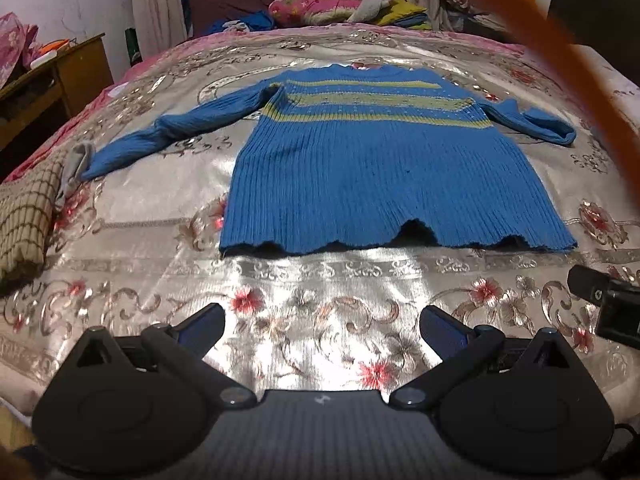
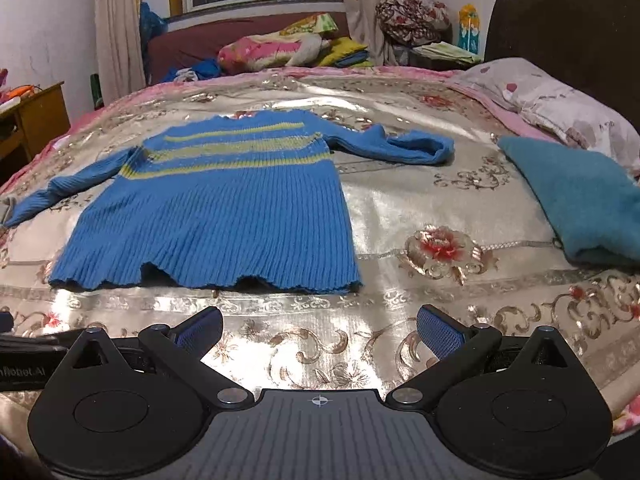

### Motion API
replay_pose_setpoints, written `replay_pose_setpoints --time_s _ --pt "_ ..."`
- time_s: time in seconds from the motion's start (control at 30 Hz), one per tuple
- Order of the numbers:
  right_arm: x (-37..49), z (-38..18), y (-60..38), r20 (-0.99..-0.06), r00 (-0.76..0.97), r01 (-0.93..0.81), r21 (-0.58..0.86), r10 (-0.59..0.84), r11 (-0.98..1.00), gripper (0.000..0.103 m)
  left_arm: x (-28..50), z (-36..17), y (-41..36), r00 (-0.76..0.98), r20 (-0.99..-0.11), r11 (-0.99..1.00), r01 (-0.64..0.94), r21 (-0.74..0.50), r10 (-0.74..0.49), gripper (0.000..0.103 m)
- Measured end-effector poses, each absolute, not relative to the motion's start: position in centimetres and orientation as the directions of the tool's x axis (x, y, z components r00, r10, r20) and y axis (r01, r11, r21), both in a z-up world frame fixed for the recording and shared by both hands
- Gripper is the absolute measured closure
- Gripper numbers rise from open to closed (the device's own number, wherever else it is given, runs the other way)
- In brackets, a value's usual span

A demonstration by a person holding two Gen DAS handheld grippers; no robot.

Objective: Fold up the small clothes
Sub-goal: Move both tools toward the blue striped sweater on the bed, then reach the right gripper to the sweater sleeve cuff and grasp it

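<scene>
A blue ribbed knit sweater with yellow-green stripes [image 1: 384, 160] lies flat on the shiny floral bedspread [image 1: 304, 280]. The left hand-held gripper [image 1: 322, 328] and right hand-held gripper [image 2: 320, 328] are both spread wide, grasping nothing.

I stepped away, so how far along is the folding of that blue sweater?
Done: the blue sweater lies spread flat on the bedspread, sleeves out. In hand: nothing; the left gripper and right gripper sit short of the hem, jaws open. Left: every fold.

Blue yellow-striped sweater [image 1: 360, 168] flat, sleeves spread
</scene>
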State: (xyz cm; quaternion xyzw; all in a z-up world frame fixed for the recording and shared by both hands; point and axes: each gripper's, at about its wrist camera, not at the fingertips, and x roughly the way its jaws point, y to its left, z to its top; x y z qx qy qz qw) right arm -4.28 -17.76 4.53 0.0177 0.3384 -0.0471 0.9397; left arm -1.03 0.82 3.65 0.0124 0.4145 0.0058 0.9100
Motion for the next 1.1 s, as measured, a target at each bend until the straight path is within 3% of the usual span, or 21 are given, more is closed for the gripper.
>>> replay_pose_setpoints --time_s 0.43,0.83,1.1 --pt "-0.6 4.8 -17.2 -0.619 0.777 0.074 -0.097 -0.118 0.993 0.000 3.0 3.5 0.6 0.645 -0.764 0.999 0.004 0.037 0.026 0.000" --pt "5.6 4.5 -20.1 -0.638 0.762 0.111 -0.039 -0.110 0.993 0.000 8.7 4.1 -0.6 0.652 -0.758 0.998 0.045 0.044 0.004 0.000" --pt "10.0 4.6 -23.2 -0.656 0.746 0.156 0.006 -0.114 0.988 0.006 12.8 4.7 -3.0 0.675 -0.737 0.992 0.114 0.062 -0.031 0.000"
